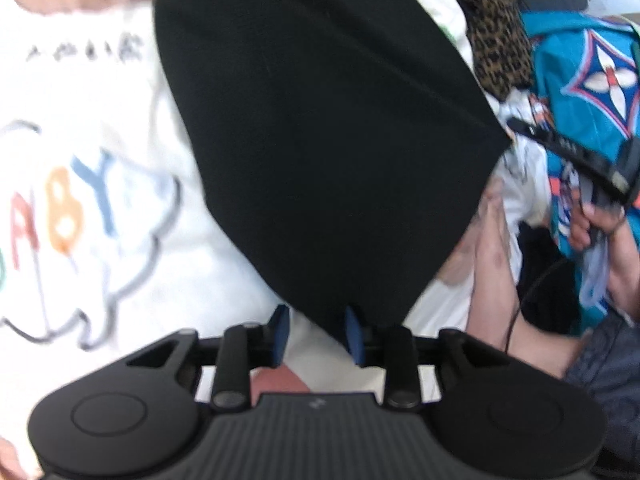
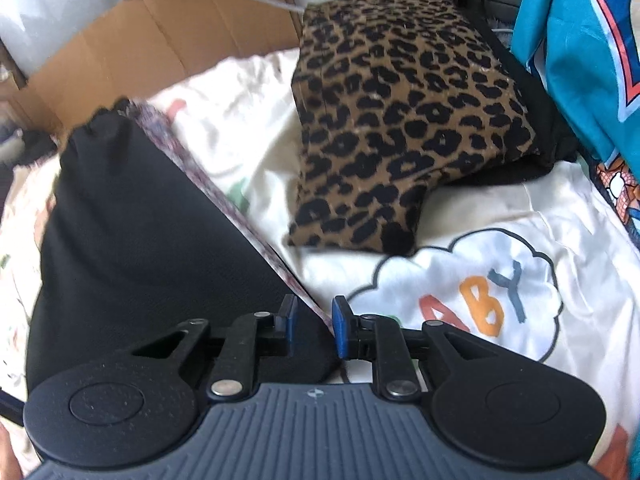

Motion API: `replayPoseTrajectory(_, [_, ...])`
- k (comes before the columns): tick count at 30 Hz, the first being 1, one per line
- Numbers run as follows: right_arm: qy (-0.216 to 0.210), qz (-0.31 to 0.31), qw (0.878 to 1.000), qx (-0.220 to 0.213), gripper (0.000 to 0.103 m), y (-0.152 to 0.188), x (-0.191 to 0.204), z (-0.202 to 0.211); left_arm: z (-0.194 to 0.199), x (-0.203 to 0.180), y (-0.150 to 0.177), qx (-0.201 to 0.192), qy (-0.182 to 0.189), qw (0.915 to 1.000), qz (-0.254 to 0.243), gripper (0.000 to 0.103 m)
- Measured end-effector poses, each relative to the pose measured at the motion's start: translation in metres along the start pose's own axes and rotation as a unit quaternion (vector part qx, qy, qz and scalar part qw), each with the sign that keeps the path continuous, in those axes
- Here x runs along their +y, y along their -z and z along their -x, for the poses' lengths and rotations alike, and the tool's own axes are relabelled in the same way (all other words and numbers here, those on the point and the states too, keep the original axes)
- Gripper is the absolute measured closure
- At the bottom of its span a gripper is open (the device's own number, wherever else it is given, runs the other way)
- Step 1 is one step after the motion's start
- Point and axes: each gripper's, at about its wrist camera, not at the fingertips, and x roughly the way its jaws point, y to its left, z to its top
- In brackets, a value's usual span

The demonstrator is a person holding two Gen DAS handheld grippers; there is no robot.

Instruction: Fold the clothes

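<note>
A black garment point(image 2: 132, 216) lies on a white printed sheet point(image 2: 500, 208), beside a leopard-print piece point(image 2: 396, 120). The left gripper point(image 1: 316, 334) and right gripper point(image 2: 314, 326) have fingers apart, the garment's edge between them

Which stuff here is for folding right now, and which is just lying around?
For the job: black garment, left gripper, right gripper.
Just lying about: leopard-print cloth, teal printed fabric, cardboard box, white BABY sheet underneath.
</note>
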Motion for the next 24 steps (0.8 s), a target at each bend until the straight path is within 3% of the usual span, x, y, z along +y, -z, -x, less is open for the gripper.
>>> replayPoseTrajectory(11, [-0.060,-0.014,0.997,-0.041,0.083,-0.007,0.007,0.001,0.055,-0.025,-0.071,-0.045,-0.075,0.9961,-0.010,0.071])
replayPoseTrajectory(16, [-0.078,-0.021,0.995,-0.057,0.083,-0.011,0.006,0.000,0.080,-0.039,-0.109,-0.087,-0.135,0.9869,0.016,0.071])
replayPoseTrajectory(24, [-0.075,-0.058,0.991,-0.090,0.083,-0.017,0.000,-0.003,0.102,-0.054,-0.171,-0.140,-0.159,0.9743,0.075,0.071])
